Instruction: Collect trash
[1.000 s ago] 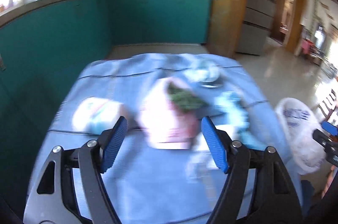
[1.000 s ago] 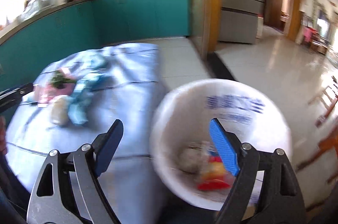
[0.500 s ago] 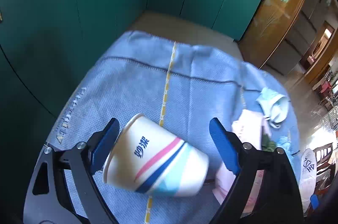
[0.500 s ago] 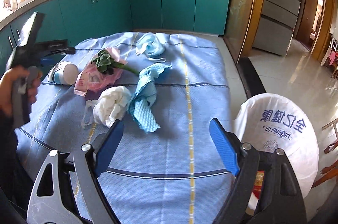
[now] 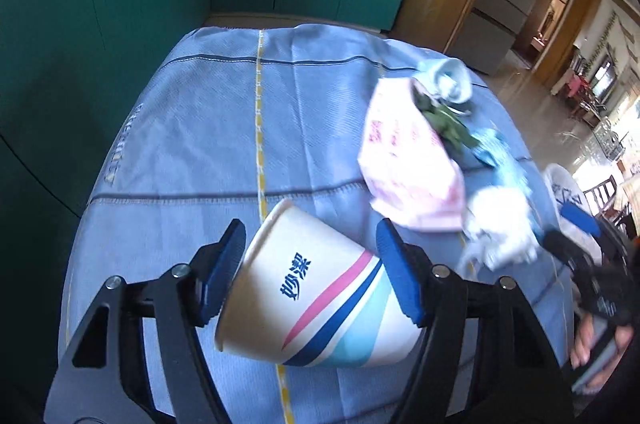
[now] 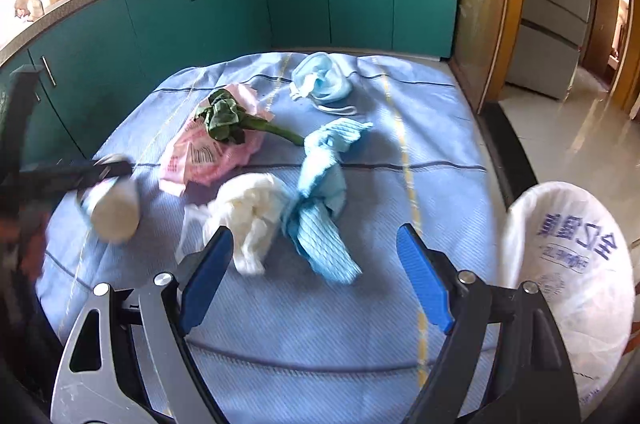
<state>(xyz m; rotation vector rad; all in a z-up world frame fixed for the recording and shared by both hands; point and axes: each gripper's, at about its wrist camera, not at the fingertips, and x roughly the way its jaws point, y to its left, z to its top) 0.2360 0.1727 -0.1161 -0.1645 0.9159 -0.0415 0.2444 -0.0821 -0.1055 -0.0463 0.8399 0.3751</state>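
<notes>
A paper cup with pink and blue stripes lies on its side on the blue tablecloth. My left gripper straddles it, jaws closing, and both blue pads touch its sides. In the right wrist view the cup is blurred at the left. My right gripper is open and holds nothing, just short of a white tissue wad and a blue cloth. Farther back lie a pink plastic bag, a green vegetable stalk and a blue face mask.
A bin lined with a white printed bag stands off the table's right edge. Teal cabinets run along the left and the far wall. Tiled floor opens to the right. A person's hand holds the right gripper.
The left gripper swung from the pink bag to the paper cup and its jaws narrowed onto it. The right gripper moved from above the bin to over the table.
</notes>
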